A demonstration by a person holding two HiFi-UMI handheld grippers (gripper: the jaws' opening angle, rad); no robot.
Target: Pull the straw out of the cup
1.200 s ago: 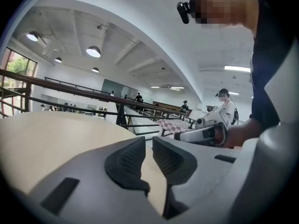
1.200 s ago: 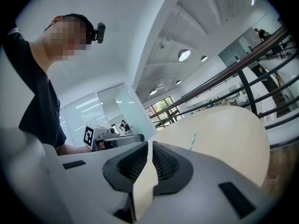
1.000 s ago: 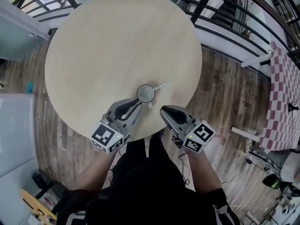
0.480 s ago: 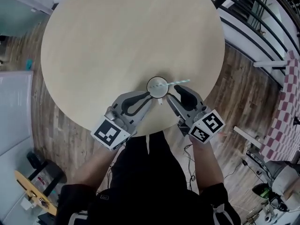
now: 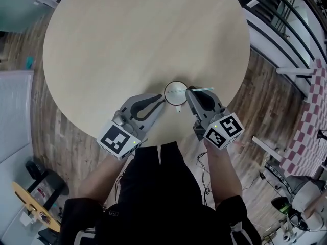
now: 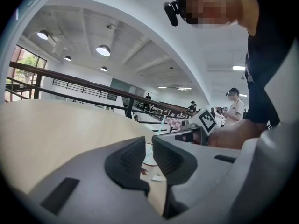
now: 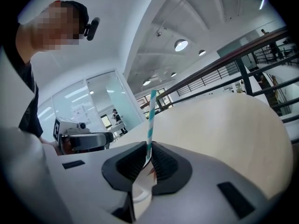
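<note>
A white paper cup (image 5: 176, 92) stands near the front edge of the round wooden table (image 5: 127, 40). A teal-striped straw (image 5: 203, 89) leans out of it to the right. My left gripper (image 5: 162, 102) meets the cup's near-left rim with its jaws almost together, and the cup (image 6: 153, 173) shows just past the pads. My right gripper (image 5: 193, 92) is at the cup's right side. Its jaws are closing with the straw (image 7: 151, 115) standing upright between the pads (image 7: 158, 160). The cup (image 7: 140, 190) shows low between those jaws.
The table's rim curves just in front of my body. A dark railing (image 5: 276, 29) runs behind the table at the right, over a wooden floor. A red checkered cloth (image 5: 311, 111) lies at the far right. Several people stand far off in the hall.
My right gripper has come forward from the table's edge to the cup's right side and has narrowed round the straw. The left gripper has stayed at the cup.
</note>
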